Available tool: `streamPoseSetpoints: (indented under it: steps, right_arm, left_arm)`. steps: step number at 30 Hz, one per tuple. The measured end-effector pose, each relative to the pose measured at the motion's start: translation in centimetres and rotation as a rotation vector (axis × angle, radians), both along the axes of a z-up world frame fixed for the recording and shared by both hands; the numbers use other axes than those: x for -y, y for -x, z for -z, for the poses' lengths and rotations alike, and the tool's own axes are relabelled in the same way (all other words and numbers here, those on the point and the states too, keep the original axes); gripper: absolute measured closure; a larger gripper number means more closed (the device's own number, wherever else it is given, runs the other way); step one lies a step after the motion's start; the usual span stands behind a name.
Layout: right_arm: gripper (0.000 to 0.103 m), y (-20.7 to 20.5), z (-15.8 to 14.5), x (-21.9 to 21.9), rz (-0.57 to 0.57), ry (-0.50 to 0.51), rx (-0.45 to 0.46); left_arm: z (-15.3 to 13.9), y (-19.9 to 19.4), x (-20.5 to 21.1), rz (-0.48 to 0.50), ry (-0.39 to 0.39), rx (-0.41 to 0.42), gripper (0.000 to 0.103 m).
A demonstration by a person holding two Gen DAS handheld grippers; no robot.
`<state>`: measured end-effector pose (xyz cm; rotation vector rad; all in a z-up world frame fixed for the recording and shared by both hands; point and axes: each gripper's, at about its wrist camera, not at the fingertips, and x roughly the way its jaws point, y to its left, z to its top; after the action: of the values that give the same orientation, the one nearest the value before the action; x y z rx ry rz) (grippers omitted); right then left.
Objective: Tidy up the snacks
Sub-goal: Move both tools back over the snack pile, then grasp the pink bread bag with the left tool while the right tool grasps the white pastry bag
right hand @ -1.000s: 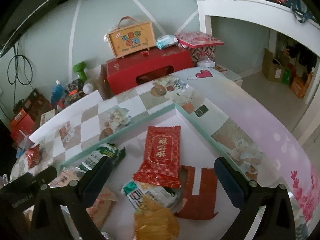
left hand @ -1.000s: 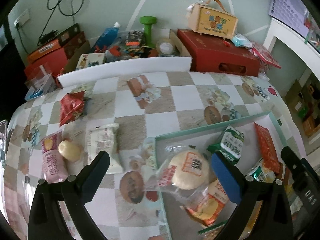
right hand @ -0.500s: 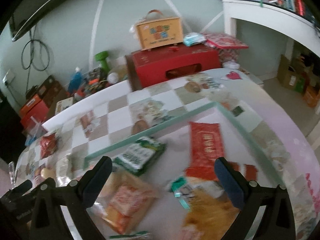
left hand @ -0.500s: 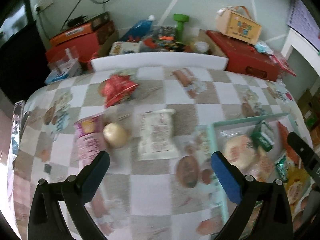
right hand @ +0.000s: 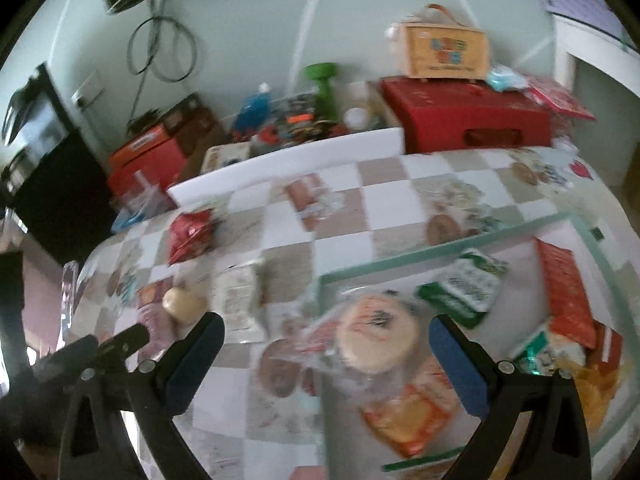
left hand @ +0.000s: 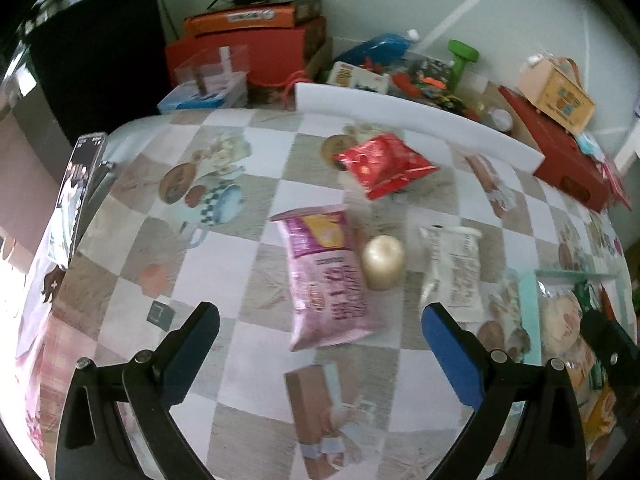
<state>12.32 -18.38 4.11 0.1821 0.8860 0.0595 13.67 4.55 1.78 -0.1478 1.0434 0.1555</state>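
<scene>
Hovering above the checkered tablecloth (left hand: 248, 364), the left gripper (left hand: 320, 340) has its blue-padded fingers (left hand: 448, 352) spread wide with nothing between them. Just ahead of it lies a pink and purple snack bag (left hand: 326, 276), lengthwise toward the camera. A small round cream-coloured bun (left hand: 383, 262) touches the bag's right edge, and a white crinkled snack packet (left hand: 454, 276) lies just beside the bun on the other side. Farther back a red foil snack bag (left hand: 386, 164) lies apart from these three. A long white foam strip (left hand: 420, 114) runs along the table's far edge, and behind it stand a green dumbbell (left hand: 462, 54), an orange carton (left hand: 244, 20), a flat dark-red box (left hand: 560, 152) and a tan cardboard carry box (left hand: 560, 92) on top of it. A phone (left hand: 80, 184) leans at the table's left edge.

The right gripper (right hand: 326, 352) is likewise open, its fingers (right hand: 456, 364) wide apart and empty, over the near left corner of a shallow tray with a pale green rim (right hand: 440, 248). In the tray, a round pale cake in clear wrap (right hand: 378, 334) lies between the fingers, resting partly on an orange packet (right hand: 408, 416). A green and white packet (right hand: 466, 286) sits beyond it, a long red packet (right hand: 564, 288) lies along the right side, and a yellow crinkled bag (right hand: 596, 388) is near the right corner. The right wrist view is blurred, so printed labels cannot be read.
</scene>
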Motion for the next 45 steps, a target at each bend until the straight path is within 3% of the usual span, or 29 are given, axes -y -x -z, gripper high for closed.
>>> streamPoseSetpoints:
  steps: [12, 17, 20, 22, 28, 32, 45]
  right_arm:
    - [0.000, -1.3, 1.0, -5.9, -0.117, 0.107, 0.007]
    - [0.000, -2.4, 1.5, -7.6, -0.134, 0.134, 0.019]
    - [0.009, -3.2, 2.3, -8.5, -0.143, 0.167, 0.014]
    - [0.009, -3.7, 3.0, -8.9, -0.143, 0.176, 0.006]
    - [0.010, -5.0, 4.5, -10.2, -0.152, 0.206, -0.002]
    - [0.015, -5.7, 5.7, -10.7, -0.140, 0.234, -0.027]
    - [0.015, -6.2, 7.7, -11.8, -0.154, 0.286, -0.047]
  left_arm:
    - [1.8, -2.3, -3.6, -0.053, 0.057, -0.024, 0.002]
    - [1.2, -3.5, -3.6, -0.025, 0.056, -0.010, 0.002]
    - [1.1, -4.3, -3.8, -0.017, 0.066, -0.010, 0.002]
    - [1.2, -4.9, -4.1, -0.018, 0.070, -0.006, 0.002]
    - [2.2, -6.1, -4.0, 0.010, 0.071, -0.018, 0.002]
    - [2.8, -6.7, -3.7, 0.038, 0.074, -0.025, 0.002]
    - [4.9, -7.7, -3.8, 0.138, 0.035, -0.033, 0.002]
